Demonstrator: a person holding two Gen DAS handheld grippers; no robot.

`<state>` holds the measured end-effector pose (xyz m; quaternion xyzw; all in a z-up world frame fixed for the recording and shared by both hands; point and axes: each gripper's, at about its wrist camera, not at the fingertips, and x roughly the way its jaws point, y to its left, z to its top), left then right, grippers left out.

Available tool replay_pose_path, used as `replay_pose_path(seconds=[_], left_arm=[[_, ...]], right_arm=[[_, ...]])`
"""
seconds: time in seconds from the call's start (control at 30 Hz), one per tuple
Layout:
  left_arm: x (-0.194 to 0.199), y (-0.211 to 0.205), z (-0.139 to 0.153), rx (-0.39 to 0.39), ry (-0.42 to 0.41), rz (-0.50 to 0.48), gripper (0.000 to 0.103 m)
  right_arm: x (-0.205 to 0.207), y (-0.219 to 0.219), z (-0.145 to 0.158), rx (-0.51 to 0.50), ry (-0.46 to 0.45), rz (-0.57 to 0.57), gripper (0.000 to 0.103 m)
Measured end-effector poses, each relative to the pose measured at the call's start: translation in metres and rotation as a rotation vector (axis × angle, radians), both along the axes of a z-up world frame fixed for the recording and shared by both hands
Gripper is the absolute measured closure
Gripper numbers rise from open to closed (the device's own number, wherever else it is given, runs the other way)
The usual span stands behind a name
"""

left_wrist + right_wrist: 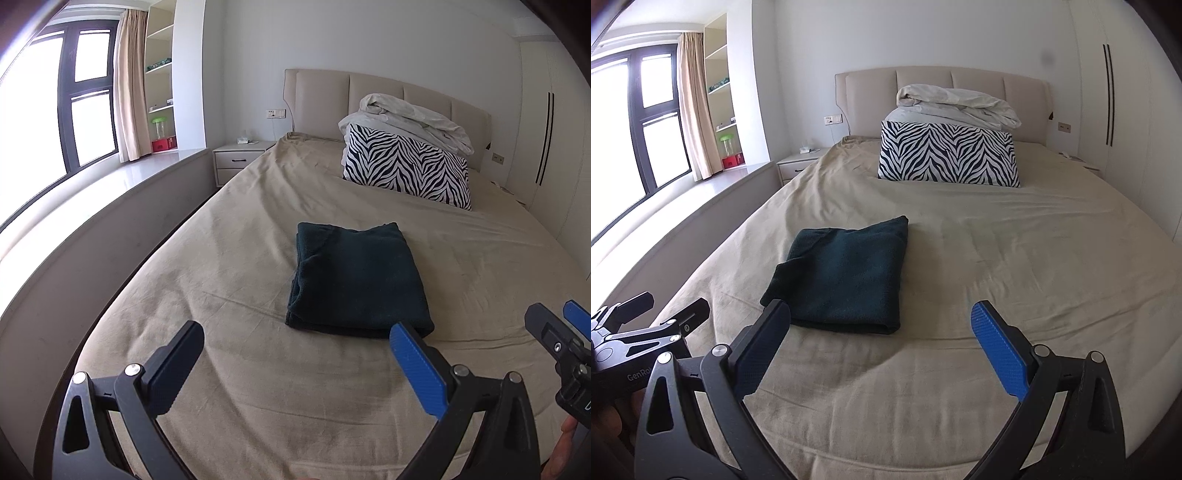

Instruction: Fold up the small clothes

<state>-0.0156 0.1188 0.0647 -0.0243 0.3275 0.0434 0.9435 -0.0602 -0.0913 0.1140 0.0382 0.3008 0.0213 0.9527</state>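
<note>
Dark teal fleece garment [356,280], folded into a soft rectangle, lies on the tan bedsheet [258,387]. Left gripper [295,369] and right gripper [882,349]: fingers spread wide, holding nothing.

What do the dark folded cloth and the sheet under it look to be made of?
Dark teal folded cloth: seemingly fleece or terry, matte, with a fuzzy nap and thick soft edges. Beige bed sheet: smoother thin woven fabric, possibly cotton, showing fine creases.
</note>
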Motion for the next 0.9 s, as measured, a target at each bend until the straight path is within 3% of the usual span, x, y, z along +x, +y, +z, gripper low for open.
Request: replay_pose_path(seconds=[0.9], left_arm=[[0.004, 0.002, -0.008, 0.001, 0.026, -0.006, 0.0]], right_arm=[[0.0, 0.004, -0.013, -0.015, 0.037, -0.012, 0.003]])
